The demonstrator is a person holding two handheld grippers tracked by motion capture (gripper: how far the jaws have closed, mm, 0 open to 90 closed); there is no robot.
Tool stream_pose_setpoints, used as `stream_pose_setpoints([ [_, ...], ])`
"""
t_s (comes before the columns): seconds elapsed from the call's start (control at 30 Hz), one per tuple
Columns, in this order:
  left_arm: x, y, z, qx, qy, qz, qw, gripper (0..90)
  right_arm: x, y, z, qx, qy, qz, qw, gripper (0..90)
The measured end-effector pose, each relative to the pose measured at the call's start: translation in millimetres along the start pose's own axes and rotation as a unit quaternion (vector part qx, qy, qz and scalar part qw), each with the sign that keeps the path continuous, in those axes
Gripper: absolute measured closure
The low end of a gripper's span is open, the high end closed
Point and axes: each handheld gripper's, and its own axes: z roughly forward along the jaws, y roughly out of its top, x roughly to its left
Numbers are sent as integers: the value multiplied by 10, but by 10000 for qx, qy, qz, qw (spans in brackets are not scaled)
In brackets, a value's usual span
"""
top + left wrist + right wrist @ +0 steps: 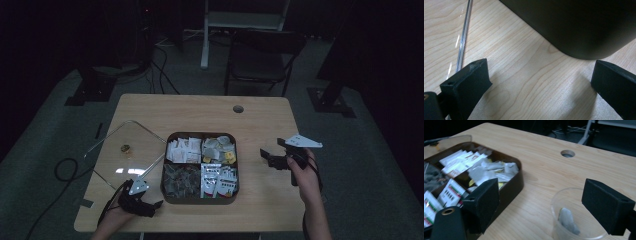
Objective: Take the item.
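1. Tea box (201,200), a dark square tray with four compartments of sachets and tea bags, sits at the middle of the table (260,120), nearer its front edge.
2. Its clear lid (125,150) lies flat on the table just beside the box's left side, toward the left edge.
3. Left gripper (150,206) rests low at the front-left corner of the box; in the left gripper view its jaws stand wide apart and hold nothing, with the box's rounded corner (584,47) just ahead, between them.
4. Right gripper (265,155) hovers off the box's right side, jaws spread wide and empty.
5. In the right gripper view a clear cup (576,217) with one tea bag (568,220) in it stands on the table between the jaws, the box (511,187) to its left.
6. Judgement: the right hand is nearer the cup, which lies straight ahead; closing there would take it.
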Motion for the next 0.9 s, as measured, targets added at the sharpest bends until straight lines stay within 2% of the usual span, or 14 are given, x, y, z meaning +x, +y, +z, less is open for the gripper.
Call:
stream_pose_setpoints([
  [0.13, -2, 0, 0, 0, -2, -11, 10000, 25, 88, -7, -1, 23, 140, -192, 9997, 144],
  [0.27, -3, -1, 2, -11, -4, -21, 10000, 25, 135, -24, 7, 9, 261, -217, 9994, 144],
  [0.37, 0, 0, 0, 2, -4, -1, 10000, 25, 204, -66, 20, 1, 363, -362, 9987, 158],
  [0.67, 0, 0, 0, 1, -4, -6, 10000, 25, 313, -205, 73, 84, 719, -491, 9962, 158],
  [0.9, -1, 0, 0, 0, -4, -4, 10000, 25, 344, -348, 127, 236, 852, -497, 9948, 158],
])
